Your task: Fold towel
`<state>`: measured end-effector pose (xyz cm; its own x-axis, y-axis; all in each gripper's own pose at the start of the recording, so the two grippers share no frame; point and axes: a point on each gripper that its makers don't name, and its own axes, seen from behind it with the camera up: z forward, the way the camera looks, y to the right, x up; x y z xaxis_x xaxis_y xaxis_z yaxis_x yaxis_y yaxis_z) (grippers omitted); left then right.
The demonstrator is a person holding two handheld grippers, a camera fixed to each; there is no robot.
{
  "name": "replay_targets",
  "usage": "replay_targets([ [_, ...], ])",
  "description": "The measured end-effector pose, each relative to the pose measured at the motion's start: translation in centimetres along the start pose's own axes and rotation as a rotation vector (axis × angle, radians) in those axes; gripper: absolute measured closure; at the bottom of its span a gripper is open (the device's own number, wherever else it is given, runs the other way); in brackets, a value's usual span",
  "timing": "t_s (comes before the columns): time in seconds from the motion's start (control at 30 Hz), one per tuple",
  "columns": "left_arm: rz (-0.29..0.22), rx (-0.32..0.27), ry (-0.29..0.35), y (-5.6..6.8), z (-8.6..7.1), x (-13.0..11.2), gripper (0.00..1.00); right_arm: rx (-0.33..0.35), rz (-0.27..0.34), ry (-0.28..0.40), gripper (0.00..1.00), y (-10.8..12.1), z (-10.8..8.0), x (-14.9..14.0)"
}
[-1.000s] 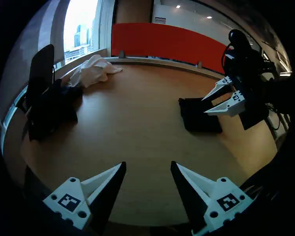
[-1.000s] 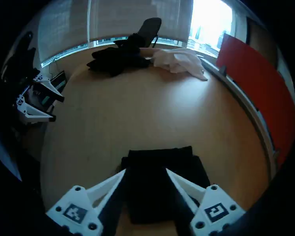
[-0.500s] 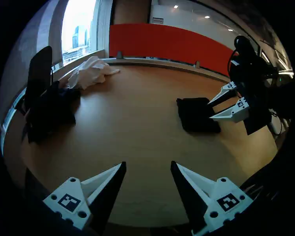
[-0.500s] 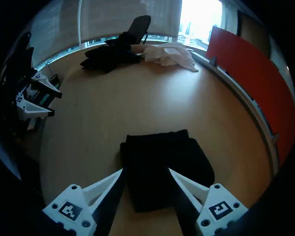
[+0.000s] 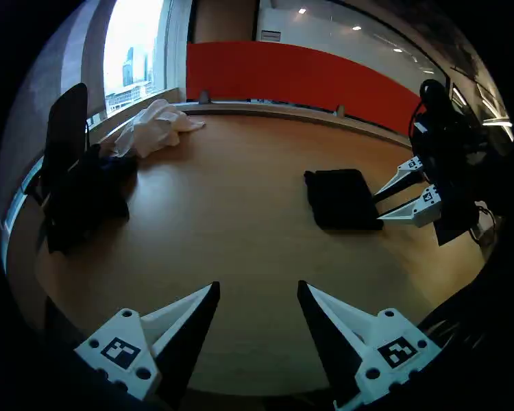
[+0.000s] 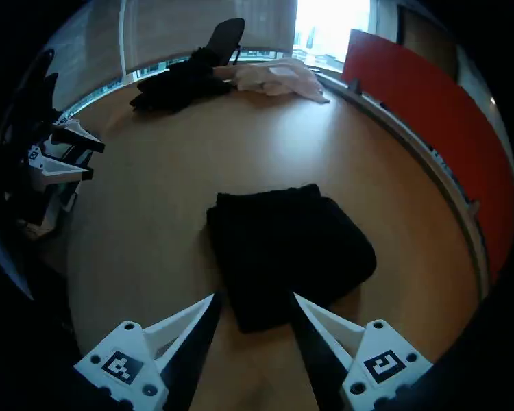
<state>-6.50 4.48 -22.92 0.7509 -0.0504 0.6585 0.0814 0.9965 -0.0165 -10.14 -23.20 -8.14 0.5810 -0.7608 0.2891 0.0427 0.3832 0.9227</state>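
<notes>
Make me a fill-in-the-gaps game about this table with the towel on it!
1. The folded towel lying on the wooden table is ____ in colour.
2. The right gripper, at the towel's near edge, has its jaws ____ and holds nothing.
3. The crumpled cloth at the table's far edge is ____.
4. The long panel behind the table is ____.

Missing words: black, open, white, red.

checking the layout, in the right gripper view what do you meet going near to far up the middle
right gripper → black towel → black pile → chair
</notes>
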Motion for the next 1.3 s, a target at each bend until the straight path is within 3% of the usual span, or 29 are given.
replay_targets([
  [0.53, 0.008, -0.010, -0.002, 0.0, 0.0, 0.0, 0.17, -0.029, 0.050, -0.044, 0.35, -0.3, -0.1, -2.6],
  [0.7, 0.005, -0.016, -0.001, 0.2, 0.0, 0.0, 0.17, -0.033, 0.076, -0.061, 0.43, -0.5, 0.0, -3.5],
  [0.93, 0.006, -0.017, -0.003, 0.2, 0.2, 0.0, 0.17, -0.035, 0.115, -0.063, 0.61, -0.9, 0.1, -3.8],
  [1.3, 0.009, -0.022, -0.005, 0.5, 0.4, 0.1, 0.17, -0.063, 0.177, -0.059, 0.71, -0.8, 0.6, -4.1],
])
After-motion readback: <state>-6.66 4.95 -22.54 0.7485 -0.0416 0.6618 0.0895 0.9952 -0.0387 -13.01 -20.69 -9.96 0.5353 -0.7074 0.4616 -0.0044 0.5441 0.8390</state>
